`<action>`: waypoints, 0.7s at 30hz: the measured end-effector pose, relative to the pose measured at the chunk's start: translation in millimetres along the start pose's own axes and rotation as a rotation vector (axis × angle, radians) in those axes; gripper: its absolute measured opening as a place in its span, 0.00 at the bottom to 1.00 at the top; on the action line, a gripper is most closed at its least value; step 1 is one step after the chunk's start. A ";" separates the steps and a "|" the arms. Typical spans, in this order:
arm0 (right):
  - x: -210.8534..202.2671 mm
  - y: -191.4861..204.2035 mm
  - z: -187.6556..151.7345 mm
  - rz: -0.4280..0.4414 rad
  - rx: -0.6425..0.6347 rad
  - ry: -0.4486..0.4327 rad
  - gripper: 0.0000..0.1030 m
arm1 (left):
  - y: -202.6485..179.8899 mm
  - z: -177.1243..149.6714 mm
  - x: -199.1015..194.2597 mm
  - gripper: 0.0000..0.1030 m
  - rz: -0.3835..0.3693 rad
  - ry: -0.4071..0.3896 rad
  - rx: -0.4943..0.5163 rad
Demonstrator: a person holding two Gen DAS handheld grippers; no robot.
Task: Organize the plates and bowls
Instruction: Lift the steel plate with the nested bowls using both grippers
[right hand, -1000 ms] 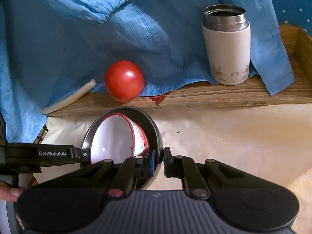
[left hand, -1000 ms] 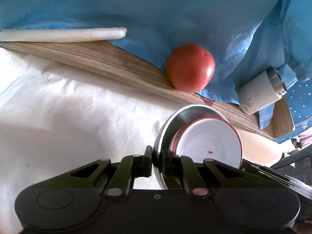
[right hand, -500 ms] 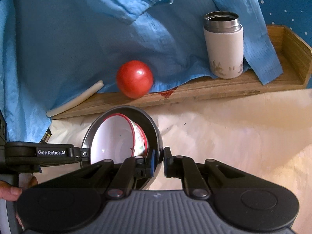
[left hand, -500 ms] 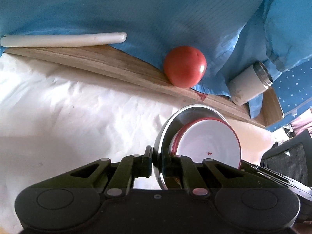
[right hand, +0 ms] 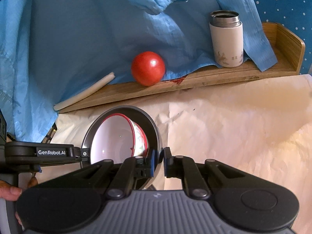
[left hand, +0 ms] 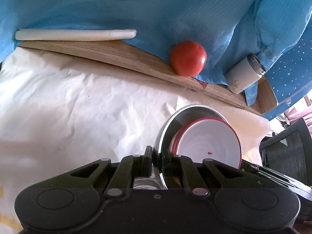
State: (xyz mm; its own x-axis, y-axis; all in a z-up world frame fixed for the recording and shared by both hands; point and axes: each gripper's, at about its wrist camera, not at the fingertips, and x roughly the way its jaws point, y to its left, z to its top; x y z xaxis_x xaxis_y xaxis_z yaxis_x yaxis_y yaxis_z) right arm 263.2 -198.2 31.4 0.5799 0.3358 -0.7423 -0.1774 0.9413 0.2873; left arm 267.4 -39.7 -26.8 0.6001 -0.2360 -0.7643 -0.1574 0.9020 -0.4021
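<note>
Steel gleams at the centre of both views: a metal bowl (left hand: 176, 117) is clamped by its rim on two sides, the left gripper (left hand: 157, 160) pinched tight on one edge and the right gripper (right hand: 158, 160) pinched tight on the opposite edge, so that it is carried between them above the crumpled white paper (left hand: 78, 107) covering the table. Nested inside it, a red-rimmed white bowl (right hand: 119, 136) is seen tipped on its side, a patterned outer wall showing in the right wrist view. Beyond, on a wooden tray (right hand: 195, 80), a red tomato (right hand: 148, 68) is seen resting against draped blue cloth (right hand: 78, 39); a white tumbler with a steel mouth (right hand: 227, 39) stands upright to its right, and a white candle-like stick (left hand: 76, 34) lies at the tray's far left. A thumb (right hand: 10, 191) is glimpsed at the left edge of the right wrist view.
</note>
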 end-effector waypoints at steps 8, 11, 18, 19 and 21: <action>-3.0 7.8 -4.1 0.000 -0.001 0.001 0.10 | 11.5 -10.4 -10.4 0.07 -0.003 0.006 0.008; -4.0 12.0 -7.7 -0.001 -0.005 0.002 0.10 | 14.2 -12.0 -12.6 0.07 -0.004 0.008 0.008; -5.5 23.7 -15.9 0.003 -0.010 0.005 0.10 | 25.3 -20.0 -21.0 0.07 -0.003 0.004 0.007; -6.0 25.4 -17.2 0.003 -0.012 0.005 0.10 | 27.1 -21.2 -22.6 0.07 -0.003 0.004 0.006; -5.1 27.7 -18.9 0.004 -0.014 0.005 0.10 | 30.2 -22.8 -25.4 0.07 -0.005 0.004 0.005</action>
State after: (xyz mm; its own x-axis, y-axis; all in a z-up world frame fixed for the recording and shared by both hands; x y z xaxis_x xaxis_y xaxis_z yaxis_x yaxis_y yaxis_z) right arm 240.2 -173.2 31.7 0.5749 0.3394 -0.7445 -0.1908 0.9405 0.2813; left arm 229.5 -14.7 -31.1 0.5978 -0.2414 -0.7644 -0.1511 0.9026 -0.4032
